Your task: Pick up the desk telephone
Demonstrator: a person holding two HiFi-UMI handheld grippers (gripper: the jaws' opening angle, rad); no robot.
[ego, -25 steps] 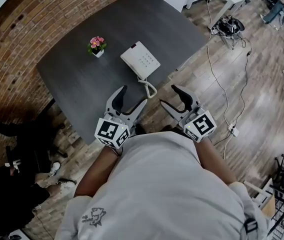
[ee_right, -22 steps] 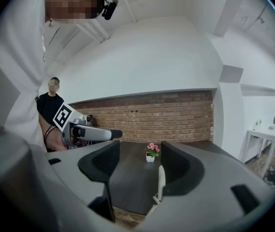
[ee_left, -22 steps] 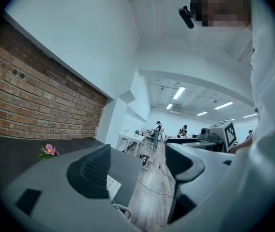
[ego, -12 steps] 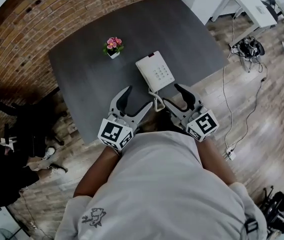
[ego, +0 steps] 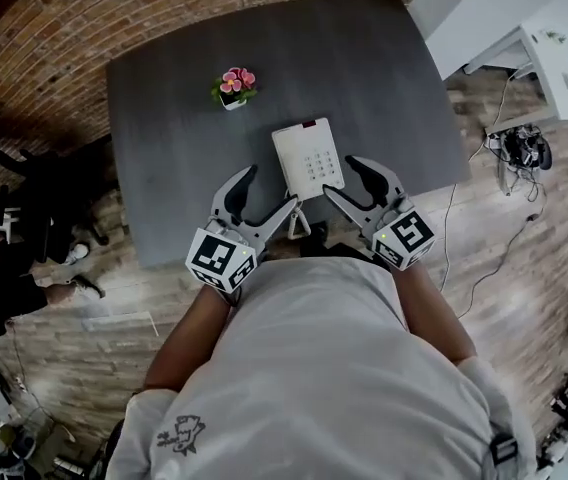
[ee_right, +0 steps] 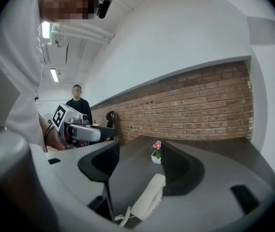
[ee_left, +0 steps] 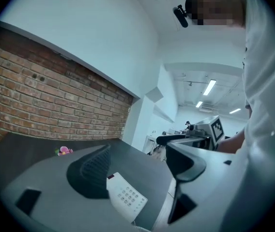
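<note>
Both grippers and my view have come forward over the last second: the phone (ego: 309, 158), which lay ahead and off to the right, now sits squarely between the left gripper (ego: 269, 190) and the right gripper (ego: 342, 180). It rests flat on the dark table (ego: 164, 118) close to the near edge, keypad up, with its coiled cord (ego: 299, 223) trailing off that edge towards me. The flower pot (ego: 234, 86) stands well apart behind it.

Left fingers are spread wide with nothing in them; in the left gripper view the keypad (ee_left: 128, 197) shows low in the gap, still ahead of the tips. Right fingers are just as wide and empty; the right gripper view looks along the phone's long side (ee_right: 149, 197), cord at the bottom, the flower beyond.

I judge the approach nearly done and the grasp not yet begun: neither gripper seems to touch the phone. Next comes lowering one or both around the body. The risk I see is the handset sliding off its cradle, or the cord snagging on the table edge as the phone lifts.
</note>
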